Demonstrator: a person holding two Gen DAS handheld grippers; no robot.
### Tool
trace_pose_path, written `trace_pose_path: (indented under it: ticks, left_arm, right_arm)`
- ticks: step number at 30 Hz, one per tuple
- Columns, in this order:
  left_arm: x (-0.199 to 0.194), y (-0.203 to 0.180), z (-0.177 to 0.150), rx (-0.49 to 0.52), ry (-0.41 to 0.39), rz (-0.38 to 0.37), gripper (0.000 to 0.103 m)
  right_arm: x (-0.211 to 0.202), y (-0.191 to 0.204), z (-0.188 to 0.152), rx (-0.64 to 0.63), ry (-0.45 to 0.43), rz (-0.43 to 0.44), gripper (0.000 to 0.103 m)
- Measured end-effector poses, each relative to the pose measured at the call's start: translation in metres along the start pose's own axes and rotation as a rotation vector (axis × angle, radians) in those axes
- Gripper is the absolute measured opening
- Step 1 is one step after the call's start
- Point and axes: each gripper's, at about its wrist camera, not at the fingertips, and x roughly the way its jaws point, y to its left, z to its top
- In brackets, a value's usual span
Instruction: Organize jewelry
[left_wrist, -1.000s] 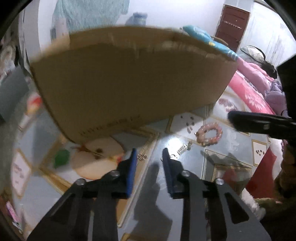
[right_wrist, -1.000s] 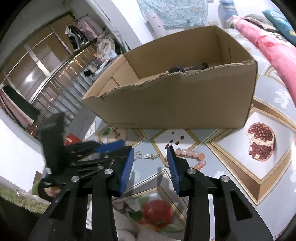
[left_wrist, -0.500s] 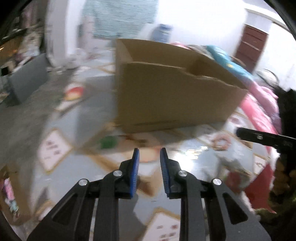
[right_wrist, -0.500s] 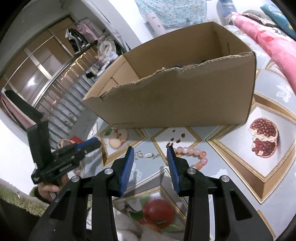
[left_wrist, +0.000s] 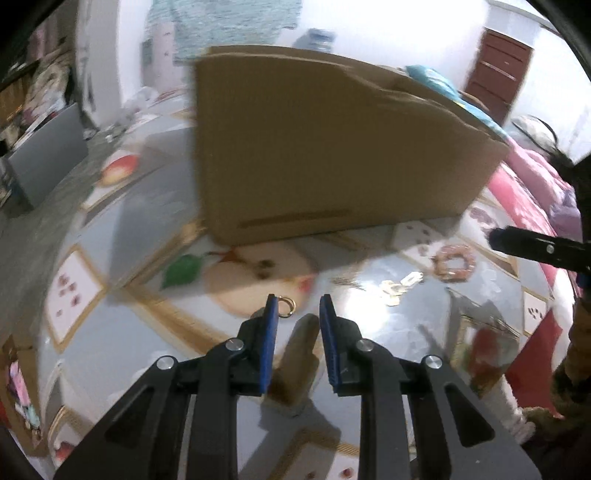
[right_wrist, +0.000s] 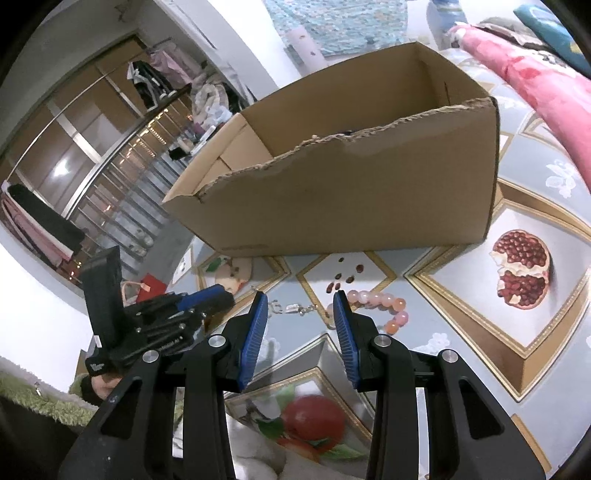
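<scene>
1. Blue pads line the left gripper (left_wrist: 297, 306), whose jaws stand a little apart with nothing between them; a small gold ring (left_wrist: 286, 306) lies on the cloth just beside the left pad's tip, and whether it touches the pad is unclear.
2. The right gripper (right_wrist: 300, 304) hangs with its jaws apart and empty above the patterned tablecloth (right_wrist: 461, 295).
3. Just past the right gripper's tips lies a silver chain piece (right_wrist: 291, 308), and beside the right-hand pad a pink bead bracelet (right_wrist: 380, 304), partly hidden behind that pad.
4. In the left wrist view the same bracelet (left_wrist: 454, 260) sits off to the right, with the silver pieces (left_wrist: 400, 284) between it and the gripper, blurred.
5. Beyond the jewelry stands an open cardboard box (right_wrist: 351, 192) with a torn front rim; something dark shows just over that rim, too hidden to identify.
6. The left gripper (right_wrist: 207, 299) appears at the left of the right wrist view, held in a hand (right_wrist: 101, 387).
</scene>
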Motion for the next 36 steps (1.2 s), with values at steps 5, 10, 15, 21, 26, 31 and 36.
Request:
trace_pose_path:
  ticks: [5, 10, 15, 21, 26, 31, 36]
  left_arm:
    - [0.006, -0.017, 0.0, 0.033, -0.007, -0.062, 0.022]
    - [0.001, -0.021, -0.001, 0.068, -0.011, -0.039, 0.022]
    - [0.006, -0.018, 0.005, 0.083, 0.001, 0.04, 0.022]
    - [0.015, -0.023, 0.009, 0.126, 0.022, 0.085, 0.022]
    - [0.02, -0.029, 0.014, 0.127, 0.044, 0.121, 0.022]
    - [0.023, -0.037, 0.016, 0.139, 0.047, 0.138, 0.015]
    - [0.023, -0.04, 0.015, 0.149, 0.039, 0.139, 0.011]
  right_arm:
    - [0.001, 0.002, -0.001, 0.001, 0.001, 0.0, 0.036]
    - [0.004, 0.004, 0.0, -0.01, 0.008, 0.005, 0.036]
    - [0.01, 0.006, 0.0, -0.014, 0.018, 0.017, 0.036]
    - [0.011, 0.01, 0.0, -0.029, 0.016, 0.014, 0.036]
    - [0.012, 0.009, -0.001, -0.024, 0.017, 0.013, 0.036]
    - [0.012, 0.011, -0.001, -0.038, 0.016, 0.007, 0.035]
    - [0.011, 0.017, -0.002, -0.059, 0.011, 0.001, 0.035]
